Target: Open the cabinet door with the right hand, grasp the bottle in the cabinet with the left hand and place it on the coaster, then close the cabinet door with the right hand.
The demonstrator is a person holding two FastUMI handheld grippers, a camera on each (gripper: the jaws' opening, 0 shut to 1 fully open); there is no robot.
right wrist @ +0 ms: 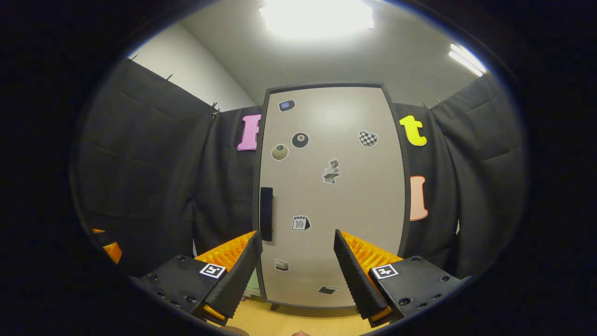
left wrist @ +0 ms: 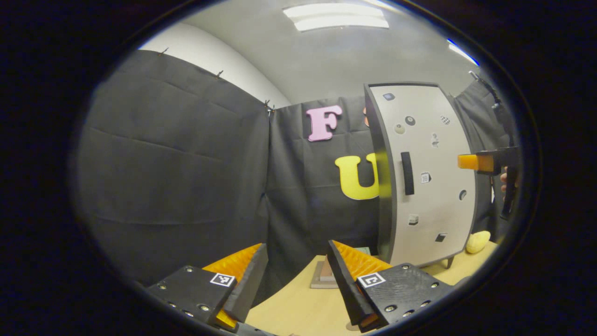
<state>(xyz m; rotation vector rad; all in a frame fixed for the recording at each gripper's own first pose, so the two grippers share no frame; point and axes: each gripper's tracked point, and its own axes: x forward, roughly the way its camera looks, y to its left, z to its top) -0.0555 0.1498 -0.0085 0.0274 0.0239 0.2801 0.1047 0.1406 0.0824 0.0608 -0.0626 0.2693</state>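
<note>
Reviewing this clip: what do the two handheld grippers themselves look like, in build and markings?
Each gripper has two wedge-shaped fingers with ribbed inner faces, mounted on black plates studded with screws. Every plate carries a small square black-and-white marker tag. The left gripper and the right gripper look alike in build. In the left gripper view, the right gripper appears farther off by the grey cabinet door, on a black handle. No cables or sleeves are visible.

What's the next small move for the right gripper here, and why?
Probably ease the open right gripper forward and toward the dark handle at the left edge of the cabinet door: the door looks shut, and nothing sits between the fingers.
</note>
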